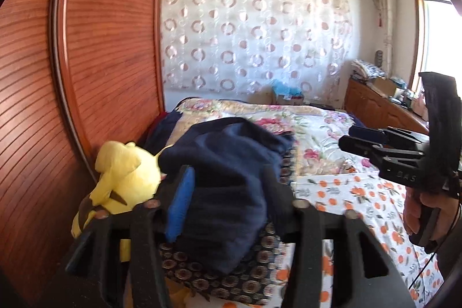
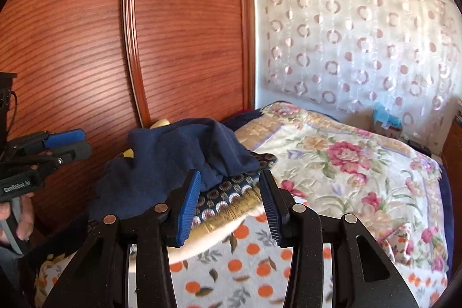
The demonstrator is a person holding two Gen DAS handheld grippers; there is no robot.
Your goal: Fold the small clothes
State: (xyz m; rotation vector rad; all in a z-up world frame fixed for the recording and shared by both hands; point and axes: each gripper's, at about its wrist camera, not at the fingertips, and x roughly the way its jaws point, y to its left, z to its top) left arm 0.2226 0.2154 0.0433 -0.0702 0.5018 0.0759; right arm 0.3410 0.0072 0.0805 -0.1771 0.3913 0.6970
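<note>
At the centre of the left wrist view we see the navy garment point(image 1: 228, 192) heaped on a patterned cloth point(image 1: 231, 279) beside a yellow plush toy point(image 1: 124, 178). Our left gripper point(image 1: 231, 192) stands parted with the garment between its fingers, unpinched. Our right gripper point(image 2: 229, 201), lower centre of its view, is parted on nothing over the orange-print sheet point(image 2: 245, 273).

Black tool point(image 2: 229, 204), ribbed blue pads point(image 2: 189, 210), silver screws.

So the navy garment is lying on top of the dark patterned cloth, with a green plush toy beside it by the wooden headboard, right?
Not quite: the plush toy is yellow, not green, as the left wrist view shows. The rest holds: the navy garment lies on the dark patterned cloth, by the wooden headboard.
</note>
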